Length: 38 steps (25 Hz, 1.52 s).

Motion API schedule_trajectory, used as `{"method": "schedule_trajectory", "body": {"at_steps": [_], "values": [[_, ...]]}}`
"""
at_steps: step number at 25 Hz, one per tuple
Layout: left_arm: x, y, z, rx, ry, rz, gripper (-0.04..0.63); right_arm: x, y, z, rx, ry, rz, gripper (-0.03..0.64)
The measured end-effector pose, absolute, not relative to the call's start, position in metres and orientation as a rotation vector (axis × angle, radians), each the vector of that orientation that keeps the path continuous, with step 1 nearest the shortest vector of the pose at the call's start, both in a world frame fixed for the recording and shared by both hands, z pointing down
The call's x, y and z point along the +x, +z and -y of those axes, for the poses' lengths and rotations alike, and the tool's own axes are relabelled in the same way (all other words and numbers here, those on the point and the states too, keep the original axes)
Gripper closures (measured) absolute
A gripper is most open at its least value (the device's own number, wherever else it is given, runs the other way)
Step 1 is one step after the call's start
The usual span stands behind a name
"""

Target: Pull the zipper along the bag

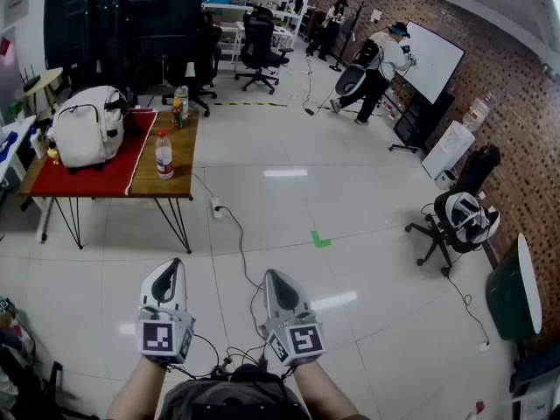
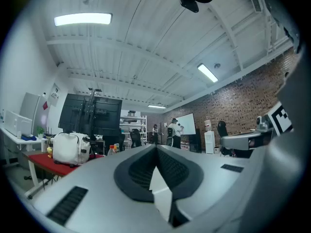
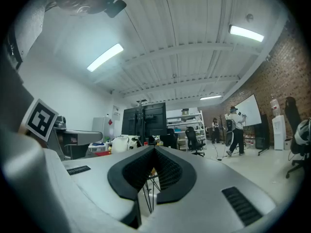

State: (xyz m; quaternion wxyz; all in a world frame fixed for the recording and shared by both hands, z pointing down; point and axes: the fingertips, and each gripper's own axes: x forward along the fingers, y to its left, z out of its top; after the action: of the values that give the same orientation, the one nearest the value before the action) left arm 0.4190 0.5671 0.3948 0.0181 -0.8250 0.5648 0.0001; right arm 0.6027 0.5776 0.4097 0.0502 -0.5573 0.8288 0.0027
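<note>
At the head view's upper left, the white bag on the surface was too small to show its zipper. The bottom edge cut off the left forearm and right forearm.

My left tongs and right tongs are pale grey tapering shells lined with ribbed black pads. Each carries a cube of black-and-white square markers, and thin black cables trail behind them.
</note>
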Motion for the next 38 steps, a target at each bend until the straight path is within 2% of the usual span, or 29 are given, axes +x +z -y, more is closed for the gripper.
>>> {"method": "schedule_trajectory", "body": {"at_steps": [15, 38], "values": [[0.415, 0.424, -0.481, -2.556, -0.015, -1.73, 0.563, 0.613, 0.445, -0.486, -1.742, -0.036, -2.508, 0.6], [0.499, 0.438, -0.116, -2.454, -0.18, -1.899, 0.563, 0.729, 0.47, -0.094, -1.682, -0.169, -2.499, 0.6]]}}
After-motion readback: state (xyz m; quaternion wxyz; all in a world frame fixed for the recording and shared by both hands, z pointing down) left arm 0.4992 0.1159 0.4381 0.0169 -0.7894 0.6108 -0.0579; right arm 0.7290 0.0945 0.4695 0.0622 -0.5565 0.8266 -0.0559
